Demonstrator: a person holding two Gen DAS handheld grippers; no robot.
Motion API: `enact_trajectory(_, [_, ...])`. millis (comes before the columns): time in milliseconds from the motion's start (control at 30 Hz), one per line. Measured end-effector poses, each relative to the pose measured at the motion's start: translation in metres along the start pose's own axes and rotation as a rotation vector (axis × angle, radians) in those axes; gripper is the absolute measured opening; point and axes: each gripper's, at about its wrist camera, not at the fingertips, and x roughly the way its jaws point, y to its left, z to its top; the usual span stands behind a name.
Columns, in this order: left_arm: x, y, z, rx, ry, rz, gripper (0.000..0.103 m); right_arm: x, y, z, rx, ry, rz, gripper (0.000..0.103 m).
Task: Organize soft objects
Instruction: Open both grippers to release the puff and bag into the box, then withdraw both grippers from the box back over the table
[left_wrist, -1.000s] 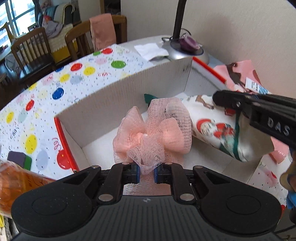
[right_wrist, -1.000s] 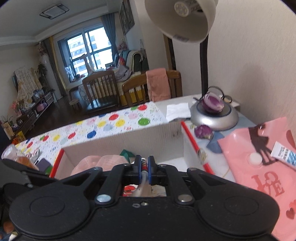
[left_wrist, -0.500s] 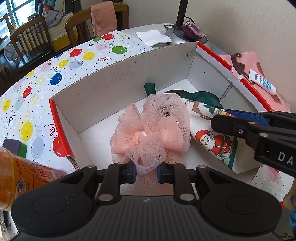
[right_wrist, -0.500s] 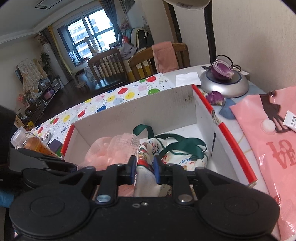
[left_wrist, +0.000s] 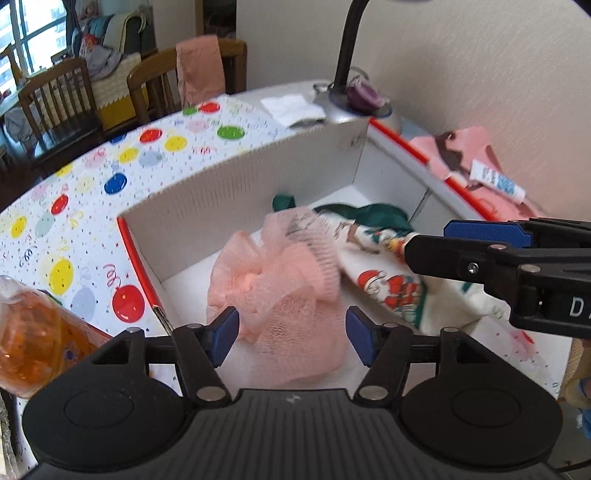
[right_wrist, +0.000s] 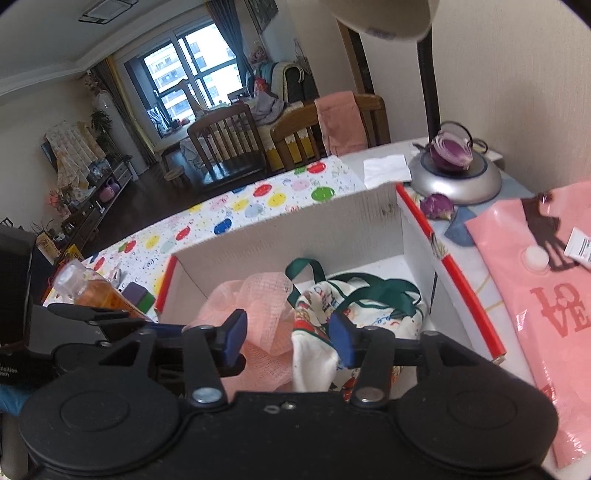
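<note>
Both tongs, clenched a second ago, are now opening. Left tongs (left_wrist: 291, 334), bottom centre of the left view: pads stand apart with the pink mesh puff (left_wrist: 280, 280) between them, not pressed, so the puff is released and lies on the floor of the white box (left_wrist: 236, 195), mid-frame. Right tongs (right_wrist: 288, 338): spreading either side of the white Christmas tote bag (right_wrist: 354, 314), whose cloth touches the right pad at most; it lies in the box just right of the puff. Judgement: both soft items are delivered, this placement is done, withdrawal comes next. Right view alone shows the bag's green handles, a purple onion half (right_wrist: 452, 153) at upper right. Left view alone shows the right tongs side-on at right edge, and a tube (left_wrist: 496, 181) on pink plastic on the bench.
</note>
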Motion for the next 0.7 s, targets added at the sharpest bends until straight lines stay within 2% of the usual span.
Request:
enact_trajectory(233, [-0.032,0.003,-0.006,0.001,-0.077,-0.026,0.063,-0.027,0.014,0.002,-0.022,-0.051,0.007,0.056])
enact_trajectory(700, [-0.118,0.037,-0.035,-0.038,-0.24,-0.038,0.063,-0.072,0.074,-0.003,-0.09,-0.17,0.025,0.069])
